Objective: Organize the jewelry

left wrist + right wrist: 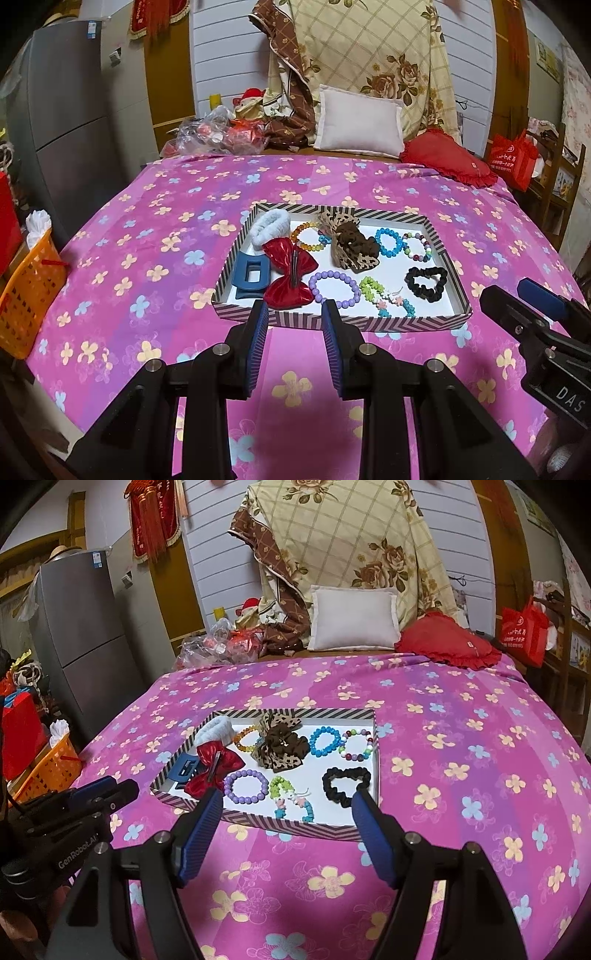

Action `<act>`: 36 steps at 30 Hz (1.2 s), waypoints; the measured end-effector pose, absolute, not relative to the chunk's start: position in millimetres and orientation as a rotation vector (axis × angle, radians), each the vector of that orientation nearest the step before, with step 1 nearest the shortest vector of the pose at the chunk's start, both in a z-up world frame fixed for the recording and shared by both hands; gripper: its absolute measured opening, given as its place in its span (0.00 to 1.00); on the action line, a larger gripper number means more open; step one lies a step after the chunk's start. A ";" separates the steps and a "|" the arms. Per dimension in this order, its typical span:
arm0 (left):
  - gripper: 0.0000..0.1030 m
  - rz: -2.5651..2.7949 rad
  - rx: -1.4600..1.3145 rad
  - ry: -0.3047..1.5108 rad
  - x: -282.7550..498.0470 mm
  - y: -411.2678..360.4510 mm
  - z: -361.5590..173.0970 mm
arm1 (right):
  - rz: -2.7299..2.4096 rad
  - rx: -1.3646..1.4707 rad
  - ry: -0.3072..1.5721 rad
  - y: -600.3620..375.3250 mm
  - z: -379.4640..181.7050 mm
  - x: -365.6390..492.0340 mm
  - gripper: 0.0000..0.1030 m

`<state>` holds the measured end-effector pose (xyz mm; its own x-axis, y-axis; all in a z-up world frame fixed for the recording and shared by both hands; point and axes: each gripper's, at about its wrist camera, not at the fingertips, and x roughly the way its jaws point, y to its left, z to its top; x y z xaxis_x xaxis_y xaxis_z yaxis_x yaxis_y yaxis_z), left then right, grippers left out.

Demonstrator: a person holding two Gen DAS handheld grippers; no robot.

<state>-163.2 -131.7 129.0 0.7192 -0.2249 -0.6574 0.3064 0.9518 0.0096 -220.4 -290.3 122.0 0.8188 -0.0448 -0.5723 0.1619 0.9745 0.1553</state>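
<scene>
Tray point(448, 254), striped rim, white floor, on pink flowered bedspread point(147, 229) — landmark for all below. Contents L to R: blue claw clip point(248, 277) at tray's near-left corner; pale fluffy scrunchie point(271, 226) at far-left; red bow clip point(291, 275) overlapping the claw clip's right side; amber bead bracelet point(306, 236) behind the bow; purple bead bracelet point(334, 288) by near rim; leopard/brown scrunchie point(354, 245) mid-tray; green-and-pastel bead strand point(384, 297) by near rim; blue bead bracelet point(388, 242), then mixed-colour bracelet point(417, 245), toward far-right; black scrunchie point(426, 282) near right wall. Left gripper point(295, 314): part open, nothing between pads, hovering just short of tray's near rim. Right gripper point(288, 805): spread wide, empty, over near rim, framing the green strand. Step, est.: all pcs appear already in tray, none outside it on bedspread; prob. final check or tidy-up. Next move, if any: lower one gripper onto a single pc, avoid snagging neighbours.
</scene>
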 end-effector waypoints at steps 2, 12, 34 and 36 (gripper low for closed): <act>0.20 -0.292 0.123 0.709 -163.1 -131.8 128.4 | -0.108 0.200 0.606 -289.7 120.9 -219.4 0.73; 0.20 -0.290 0.128 0.712 -162.8 -131.5 124.1 | -0.102 0.207 0.617 -289.4 116.6 -217.9 0.73; 0.20 -0.298 0.125 0.727 -165.5 -133.9 118.5 | -0.104 0.211 0.624 -291.1 112.4 -215.8 0.73; 0.20 -0.300 0.127 0.729 -164.6 -134.8 116.8 | -0.104 0.212 0.624 -291.1 112.4 -215.7 0.73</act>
<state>-164.6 -134.8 116.8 0.7055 -0.2256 -0.6719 0.3133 0.9496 0.0101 -215.7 -291.1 112.4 0.8072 -0.0324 -0.5894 0.1597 0.9732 0.1652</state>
